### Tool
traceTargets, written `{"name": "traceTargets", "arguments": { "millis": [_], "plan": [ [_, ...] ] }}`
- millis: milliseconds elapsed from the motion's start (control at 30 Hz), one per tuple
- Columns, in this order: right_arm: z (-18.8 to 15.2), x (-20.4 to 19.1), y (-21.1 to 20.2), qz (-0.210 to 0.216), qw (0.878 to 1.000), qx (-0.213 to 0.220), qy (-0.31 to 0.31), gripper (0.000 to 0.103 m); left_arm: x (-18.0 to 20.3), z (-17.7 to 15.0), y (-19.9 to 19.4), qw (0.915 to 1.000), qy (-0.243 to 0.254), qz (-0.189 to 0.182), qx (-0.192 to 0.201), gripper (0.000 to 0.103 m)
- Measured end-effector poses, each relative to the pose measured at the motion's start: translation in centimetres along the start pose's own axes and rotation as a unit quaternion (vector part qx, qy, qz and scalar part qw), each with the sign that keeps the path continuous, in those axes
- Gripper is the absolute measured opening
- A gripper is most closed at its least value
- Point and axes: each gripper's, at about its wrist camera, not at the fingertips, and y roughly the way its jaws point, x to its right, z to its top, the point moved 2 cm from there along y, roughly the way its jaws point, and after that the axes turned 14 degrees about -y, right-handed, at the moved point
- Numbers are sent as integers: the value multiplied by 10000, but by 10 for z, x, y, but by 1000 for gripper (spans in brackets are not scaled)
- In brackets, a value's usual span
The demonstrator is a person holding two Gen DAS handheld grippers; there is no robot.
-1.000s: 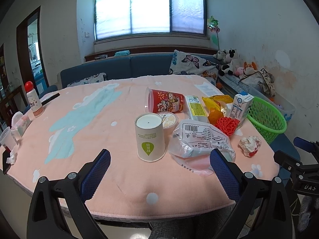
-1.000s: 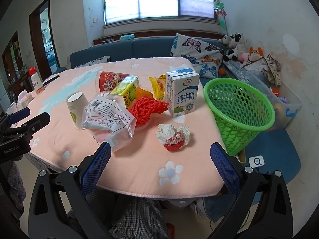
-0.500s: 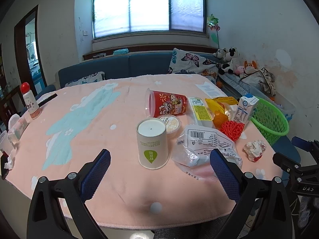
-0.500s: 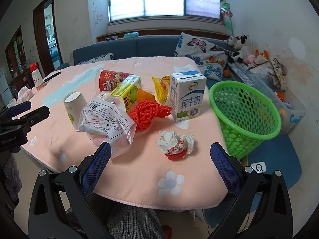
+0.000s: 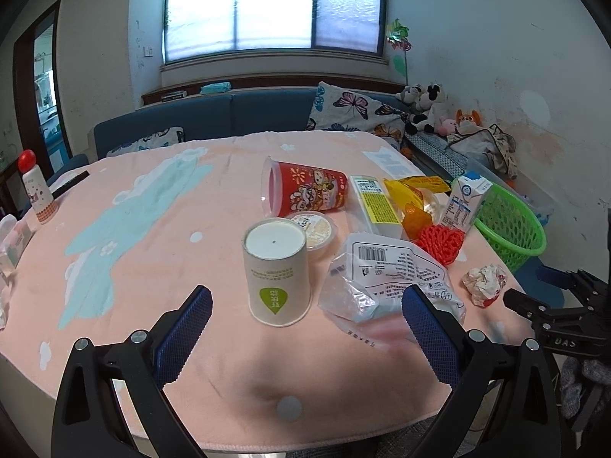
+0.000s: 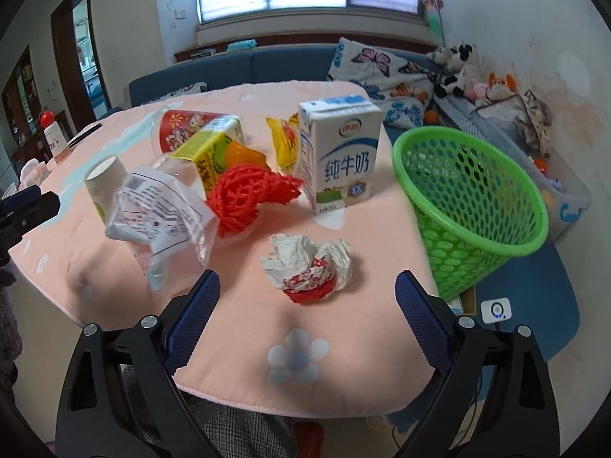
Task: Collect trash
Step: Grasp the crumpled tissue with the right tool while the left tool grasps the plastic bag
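Note:
Trash lies on the pink table (image 5: 160, 244). My left gripper (image 5: 305, 320) is open, just short of an upside-down paper cup (image 5: 275, 271) and a clear plastic bag (image 5: 385, 278). My right gripper (image 6: 305, 301) is open, just short of a crumpled paper ball (image 6: 307, 267). Beyond it stand a milk carton (image 6: 340, 154), a red foam net (image 6: 248, 194) and a green mesh basket (image 6: 469, 206) at the table's right edge. A red cup (image 5: 305, 191) lies on its side, next to a yellow-green box (image 5: 376, 202).
A red-capped bottle (image 5: 34, 187) stands at the table's far left. A blue sofa (image 5: 244, 114) with cushions and soft toys runs behind the table. The right gripper shows at the left wrist view's right edge (image 5: 553, 305).
Both grippers have moved forward over the table. The cup and bag are closer to the left gripper, the paper ball closer to the right one. Both stay open.

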Motion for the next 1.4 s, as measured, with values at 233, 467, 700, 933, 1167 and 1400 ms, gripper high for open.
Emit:
{"name": "traceTargets", "arguments": {
  "millis": [233,467,700,933,1167,1400],
  "plan": [
    [2,3,25,140,9997,-175,-43,83,5,-5,15,9992,-66,-265,-303,95],
    [4,1,43,222,9993,-274,-125,75,13,-8,37,9971,-145,-372,-642,82],
    [2,3,52,270,9989,-337,-175,64,13,-9,57,9938,-363,-474,-942,76],
    [1,6,51,315,9988,-303,-201,63,10,-11,75,9859,-697,-836,-1271,72],
    [-1,6,48,330,9989,-275,-208,63,17,-11,79,9821,-614,-1207,-1311,70],
    [-1,5,44,330,9990,-238,-199,63,7,-17,92,9699,-987,-1533,-1614,53]
  ]
}}
